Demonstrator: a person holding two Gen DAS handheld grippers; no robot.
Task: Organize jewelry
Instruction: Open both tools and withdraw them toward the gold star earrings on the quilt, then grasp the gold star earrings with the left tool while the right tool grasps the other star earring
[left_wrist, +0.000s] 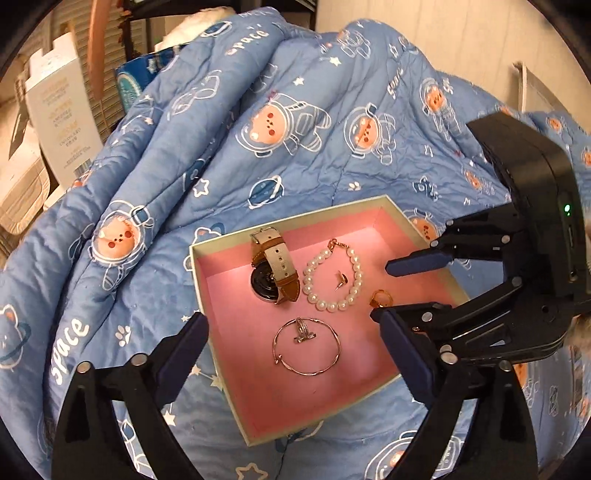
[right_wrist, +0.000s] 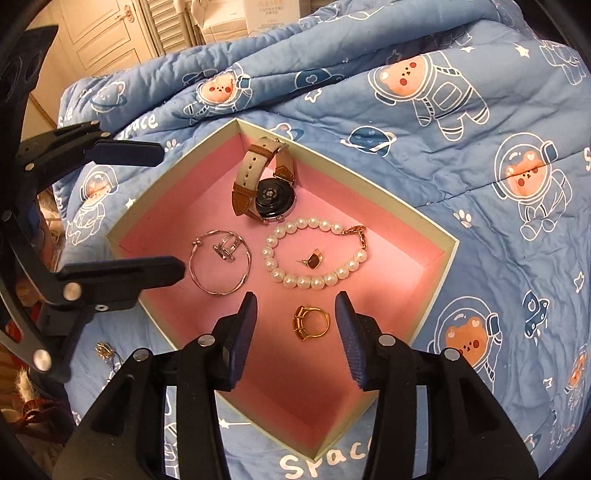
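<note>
My right gripper (right_wrist: 297, 332) hangs with fingers apart around a gold ring (right_wrist: 311, 323) lying on the pink floor of the box (right_wrist: 448, 243); my left gripper (left_wrist: 291, 350) is open too, empty. The ring looks light, hard and slippery, best pinched across its band. Only the right view shows loose jewelry (right_wrist: 105, 350) outside the box on the quilt (right_wrist: 424, 155).

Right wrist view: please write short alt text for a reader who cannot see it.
An open right gripper hovers over a gold ring in a pink-lined box on a blue space-print quilt. The box also holds a watch, pearl bracelet and thin bangle; the open left gripper reaches in from the left.
</note>
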